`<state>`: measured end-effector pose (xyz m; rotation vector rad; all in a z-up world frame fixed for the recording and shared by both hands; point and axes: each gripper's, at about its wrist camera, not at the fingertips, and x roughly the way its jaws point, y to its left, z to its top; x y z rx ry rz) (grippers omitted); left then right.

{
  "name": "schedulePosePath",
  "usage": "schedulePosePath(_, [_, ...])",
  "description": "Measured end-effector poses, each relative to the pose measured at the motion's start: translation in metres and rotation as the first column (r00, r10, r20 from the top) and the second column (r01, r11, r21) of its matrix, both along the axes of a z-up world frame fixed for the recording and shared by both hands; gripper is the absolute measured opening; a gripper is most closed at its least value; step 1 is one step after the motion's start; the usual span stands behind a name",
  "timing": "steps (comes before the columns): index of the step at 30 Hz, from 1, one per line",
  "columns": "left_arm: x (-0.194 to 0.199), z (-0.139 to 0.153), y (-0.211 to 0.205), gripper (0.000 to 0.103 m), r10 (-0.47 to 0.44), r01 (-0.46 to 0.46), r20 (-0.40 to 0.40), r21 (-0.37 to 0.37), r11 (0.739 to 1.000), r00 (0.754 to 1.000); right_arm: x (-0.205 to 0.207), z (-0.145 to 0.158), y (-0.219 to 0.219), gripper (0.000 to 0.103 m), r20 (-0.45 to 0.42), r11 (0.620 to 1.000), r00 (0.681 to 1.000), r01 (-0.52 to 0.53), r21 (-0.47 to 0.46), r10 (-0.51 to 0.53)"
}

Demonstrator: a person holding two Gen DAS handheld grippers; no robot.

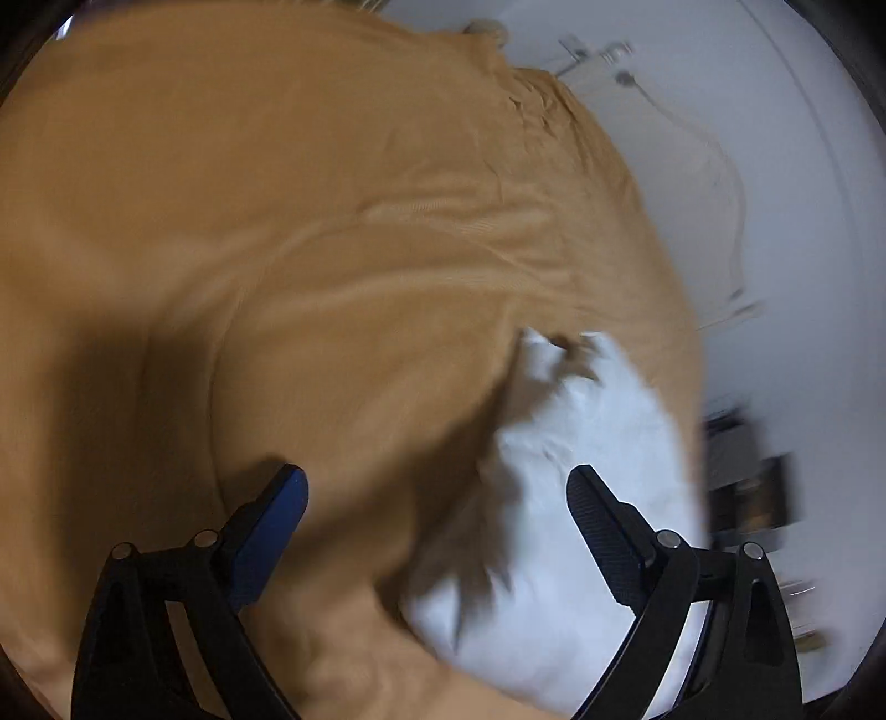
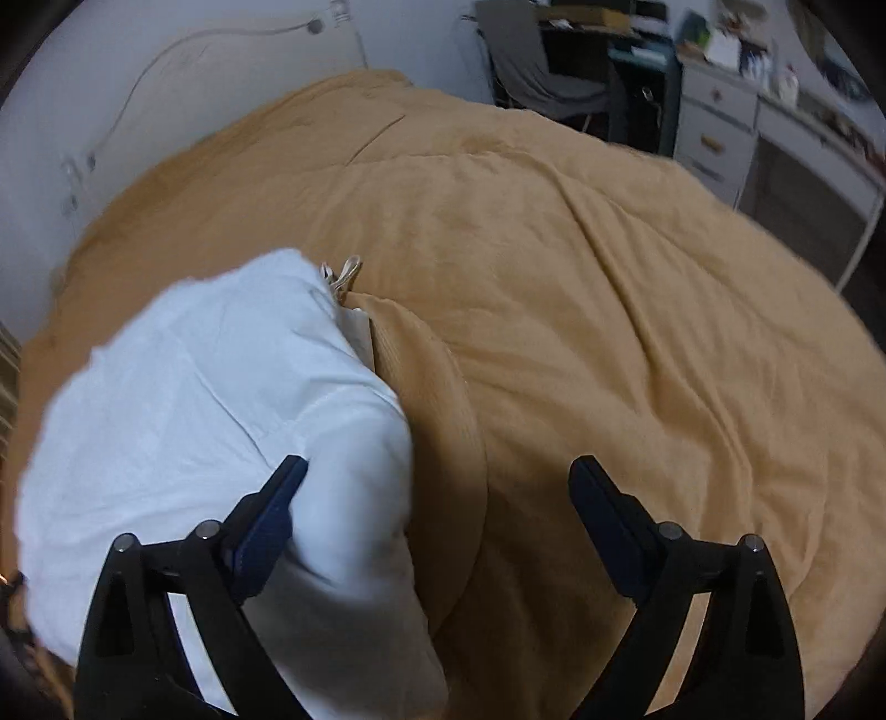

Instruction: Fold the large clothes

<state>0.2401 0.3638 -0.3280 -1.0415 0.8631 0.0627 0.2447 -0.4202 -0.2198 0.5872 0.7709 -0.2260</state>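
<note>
- Tan cover [image 2: 609, 332] fills most of both views, soft and with long wrinkles; it lies under both tongs.
- White garment [image 2: 221, 415] lies on this cover in a bunched heap; the right wrist view shows it sharp, with a small cream loop [image 2: 346, 271] at its far edge.
- Only the right wrist view shows the room behind: a grey chair [image 2: 531, 66], a dark desk [image 2: 620, 50] and white drawers [image 2: 714, 127].
- Only the left wrist view shows a pale cloth [image 1: 681, 166] lying against the white wall [image 1: 775, 111]; this view is blurred, and the garment [image 1: 581, 487] looks torn by the blur.
- Left gripper [image 1: 437, 498] is spread wide and pinches nothing; the garment lies ahead and under its right finger [image 1: 598, 515], while the other finger stands over the cover [image 1: 277, 221].
- Right gripper [image 2: 437, 493] is also spread wide with nothing pinched; the garment lies at its left side, the left finger [image 2: 277, 498] is in front of the white cloth, and I cannot tell if it touches.
</note>
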Motion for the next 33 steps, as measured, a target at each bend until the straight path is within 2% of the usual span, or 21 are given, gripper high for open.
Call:
schedulePosePath(1, [-0.015,-0.006,0.001,0.102,-0.007,0.009,0.018,-0.095,0.995,1.0,-0.017,-0.005,-0.004,0.095,0.023,0.997,1.0,-0.019,0.079,0.017])
schedulePosePath(3, [-0.031,-0.015,0.001,0.102,-0.017,0.018,0.012,-0.149,0.989,1.0,-0.043,-0.022,-0.004,0.096,0.035,0.969,0.998,-0.067,0.239,0.06])
schedulePosePath(6, [-0.043,-0.026,-0.015,0.102,-0.092,0.102,0.066,-0.172,0.98,0.994,-0.068,-0.064,0.004,0.097,0.062,0.872,0.995,-0.096,0.48,0.075])
schedulePosePath(8, [-0.04,-0.024,-0.03,0.102,-0.116,0.13,0.095,-0.158,0.979,0.989,-0.063,-0.087,0.007,0.097,0.062,0.817,0.996,-0.094,0.568,0.071])
schedulePosePath(9, [-0.049,-0.024,-0.04,0.102,-0.132,0.15,0.118,-0.16,0.976,0.984,-0.058,-0.094,0.011,0.098,0.065,0.801,0.996,-0.093,0.592,0.068])
schedulePosePath(11, [-0.038,-0.02,-0.06,0.102,-0.17,0.198,0.154,-0.188,0.962,0.973,-0.048,-0.094,0.018,0.099,0.096,0.798,0.992,-0.119,0.591,0.078])
schedulePosePath(13, [-0.021,-0.021,-0.075,0.102,-0.2,0.23,0.162,-0.192,0.954,0.966,-0.037,-0.088,0.029,0.099,0.155,0.778,0.983,-0.176,0.603,0.102])
schedulePosePath(15, [-0.003,-0.024,-0.088,0.102,-0.221,0.246,0.15,-0.18,0.952,0.964,-0.017,-0.083,0.037,0.099,0.157,0.775,0.979,-0.199,0.599,0.13])
schedulePosePath(19, [0.021,-0.037,-0.102,0.102,-0.215,0.236,0.123,-0.199,0.951,0.969,0.029,-0.082,0.057,0.101,0.118,0.772,0.977,-0.211,0.599,0.176])
schedulePosePath(24, [0.051,-0.05,-0.101,0.102,-0.152,0.182,0.126,-0.275,0.944,0.98,0.049,-0.077,0.074,0.103,0.1,0.785,0.981,-0.195,0.588,0.168])
schedulePosePath(25, [0.053,-0.051,-0.101,0.1,-0.126,0.15,0.104,-0.269,0.952,0.987,0.052,-0.076,0.076,0.099,0.101,0.787,0.982,-0.189,0.587,0.16])
schedulePosePath(26, [0.051,-0.048,-0.102,0.078,-0.09,0.107,0.082,-0.231,0.967,0.993,0.052,-0.075,0.077,0.085,0.115,0.789,0.982,-0.188,0.585,0.149])
schedulePosePath(27, [0.05,-0.044,-0.105,0.064,-0.074,0.086,0.072,-0.191,0.978,0.995,0.051,-0.074,0.078,0.077,0.125,0.796,0.983,-0.184,0.577,0.137])
schedulePosePath(28, [0.049,-0.04,-0.109,0.053,-0.084,0.097,0.085,-0.163,0.982,0.993,0.049,-0.071,0.079,0.062,0.144,0.795,0.981,-0.192,0.576,0.133])
schedulePosePath(29, [0.047,-0.034,-0.112,0.041,-0.095,0.109,0.11,-0.138,0.984,0.989,0.046,-0.066,0.082,0.052,0.165,0.795,0.977,-0.206,0.571,0.134])
schedulePosePath(31, [0.037,-0.017,-0.116,0.03,-0.124,0.137,0.148,-0.078,0.987,0.981,0.038,-0.048,0.09,0.04,0.198,0.819,0.969,-0.231,0.525,0.147])
schedulePosePath(33, [0.021,-0.005,-0.114,0.027,-0.12,0.135,0.173,-0.08,0.988,0.978,0.029,-0.03,0.098,0.034,0.225,0.839,0.961,-0.255,0.481,0.163])
